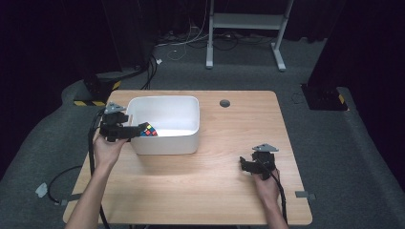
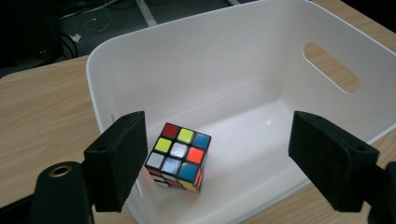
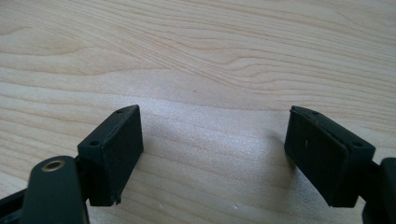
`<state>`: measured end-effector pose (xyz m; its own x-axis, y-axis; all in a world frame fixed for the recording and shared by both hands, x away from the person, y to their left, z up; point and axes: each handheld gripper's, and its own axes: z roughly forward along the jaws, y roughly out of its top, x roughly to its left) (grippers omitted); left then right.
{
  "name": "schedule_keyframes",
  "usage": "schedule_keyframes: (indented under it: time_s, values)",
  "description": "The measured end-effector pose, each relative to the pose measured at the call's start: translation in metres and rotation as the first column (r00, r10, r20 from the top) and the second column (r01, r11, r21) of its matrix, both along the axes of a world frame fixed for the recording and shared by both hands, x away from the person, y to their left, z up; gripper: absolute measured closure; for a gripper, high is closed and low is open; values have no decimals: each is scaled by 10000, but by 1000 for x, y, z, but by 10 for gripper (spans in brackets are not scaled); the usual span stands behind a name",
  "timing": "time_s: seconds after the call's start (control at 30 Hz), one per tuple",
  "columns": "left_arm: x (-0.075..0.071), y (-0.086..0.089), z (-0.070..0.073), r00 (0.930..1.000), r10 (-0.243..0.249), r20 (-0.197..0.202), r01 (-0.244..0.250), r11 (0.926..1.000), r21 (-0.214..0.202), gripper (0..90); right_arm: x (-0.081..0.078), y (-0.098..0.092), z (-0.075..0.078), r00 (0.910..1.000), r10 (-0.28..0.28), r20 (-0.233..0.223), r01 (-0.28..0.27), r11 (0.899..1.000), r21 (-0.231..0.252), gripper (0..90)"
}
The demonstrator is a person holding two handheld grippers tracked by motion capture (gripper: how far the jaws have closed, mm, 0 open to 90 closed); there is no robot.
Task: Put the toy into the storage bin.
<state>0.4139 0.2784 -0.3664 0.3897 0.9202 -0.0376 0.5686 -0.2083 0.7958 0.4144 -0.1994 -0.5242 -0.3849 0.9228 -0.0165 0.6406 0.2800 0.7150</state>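
My left tool (image 2: 217, 158) spread wide over the white bin (image 2: 261, 56), puzzle cube (image 2: 180, 156) loose on the bin floor at lower centre, my right tool (image 3: 212, 154) open above bare desk (image 3: 196, 56)

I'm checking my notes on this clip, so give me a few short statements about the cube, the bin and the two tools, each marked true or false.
1. The multicoloured puzzle cube sits inside the white plastic bin. True.
2. The left tool is clamped on the cube. False: its jaws stand apart, the right one well clear of the cube.
3. The right tool holds a second cube. False: its jaws are open over the bare wooden table.
4. The bin has a slot handle cut in one wall. True.
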Motion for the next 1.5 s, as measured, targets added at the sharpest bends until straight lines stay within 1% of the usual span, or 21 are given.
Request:
schedule_keyframes:
  time_s: [0.07, 0.23, 0.43, 0.53, 0.7, 0.77, 1.0, 1.3, 1.5]
  values:
    - [-2, 1, 0, 10000, 1, 21, -1, 10000, 48, 202, 0, 0, 0, 10000, 7, 0, -7, 10000, 0, 193]
    - [-5, 3, 0, 10000, 44, 12, -44, 10000, 13, 202, 0, 0, 0, 10000, 5, 0, -5, 10000, 2, 193]
    - [-8, 3, 0, 9999, 68, 99, -68, 10000, -3, 201, 0, 0, 0, 10000, 0, 0, 0, 10000, -1, 193]
    - [-10, 4, 1, 9999, 132, 97, -130, 9998, -180, 203, 0, 0, 0, 10000, 0, 1, 0, 10000, -2, 193]
    - [-12, 3, 2, 9998, 109, 188, -103, 9995, -288, 203, 0, 0, 0, 10000, -2, -1, 2, 10000, -1, 193]
    - [-13, 3, 3, 9998, 100, 188, -96, 9996, -247, 203, 0, 0, 0, 10000, -1, 2, 1, 10000, -3, 194]
    - [-18, 5, 3, 9996, 140, 247, -132, 9993, -344, 202, 0, 0, 0, 10000, -2, 3, 2, 10000, -7, 193]
    - [-23, 5, 3, 9996, 95, 249, -86, 9994, -343, 209, 0, 0, 0, 10000, 8, 4, -8, 10000, -5, 193]
    - [-28, 7, 3, 9988, 240, 420, -228, 9994, -279, 206, 0, 0, 0, 10000, 8, 4, -8, 10000, -5, 193]
